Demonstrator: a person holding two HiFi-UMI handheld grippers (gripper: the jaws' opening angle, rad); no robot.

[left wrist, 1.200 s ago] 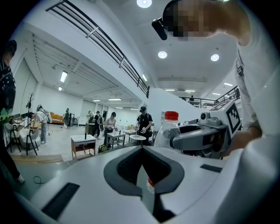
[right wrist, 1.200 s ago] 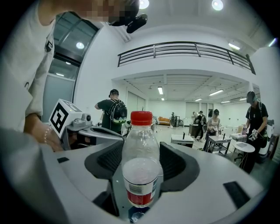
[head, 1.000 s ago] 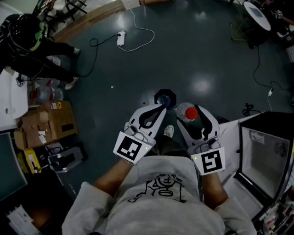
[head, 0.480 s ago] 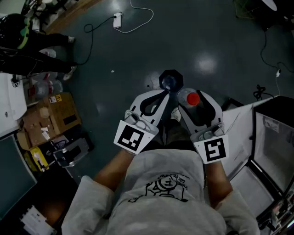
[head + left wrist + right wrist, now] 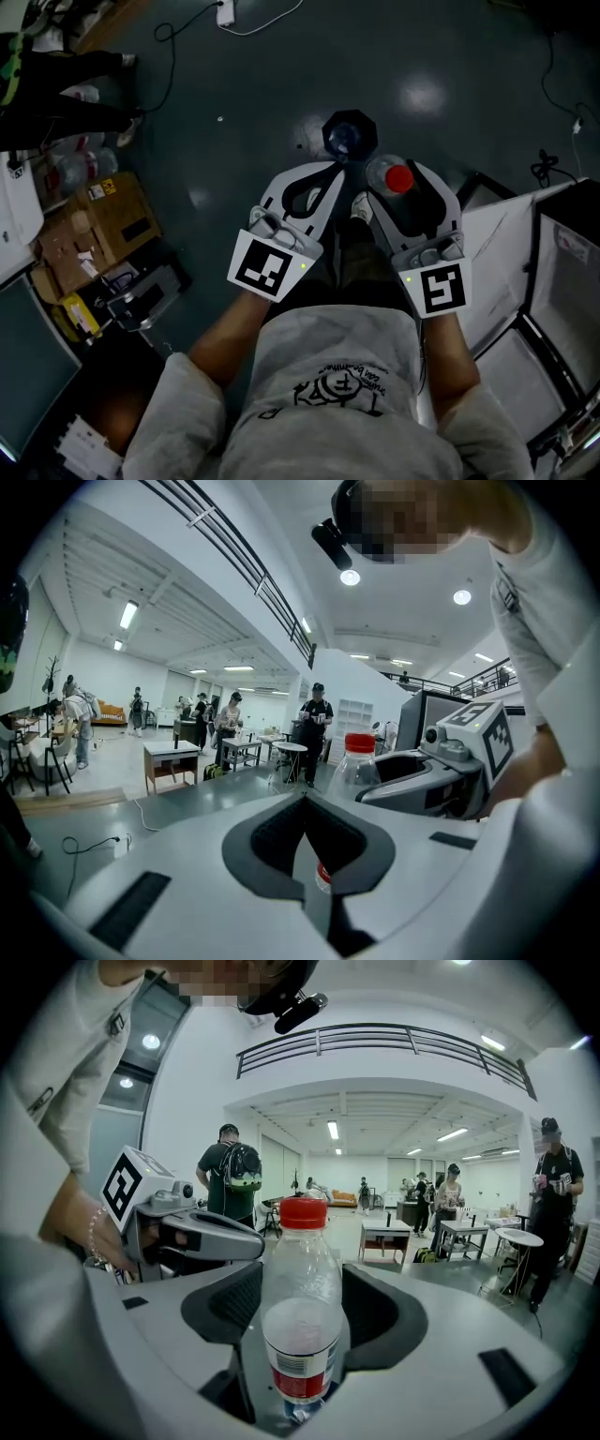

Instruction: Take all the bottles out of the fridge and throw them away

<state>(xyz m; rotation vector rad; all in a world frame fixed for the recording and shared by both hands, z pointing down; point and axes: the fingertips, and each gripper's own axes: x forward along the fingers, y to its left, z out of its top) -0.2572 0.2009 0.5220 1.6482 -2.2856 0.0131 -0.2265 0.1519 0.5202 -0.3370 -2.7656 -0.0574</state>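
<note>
- A black round bin [image 5: 326, 131] is seen just ahead of both grippers.
- The left gripper [image 5: 335, 171] is closed, jaw tips together, with nothing held.
- The right gripper [image 5: 398, 171] is clamped on a clear plastic bottle with a red cap [image 5: 300, 1288], held upright near the bin.

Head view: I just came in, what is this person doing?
A person holds a gripper in each hand. The right gripper is closed on a clear bottle with a red cap; the left gripper is shut and empty. Both point toward a dark bin on the floor, which seems to hold another bottle. The fridge stands open at the right.
</note>
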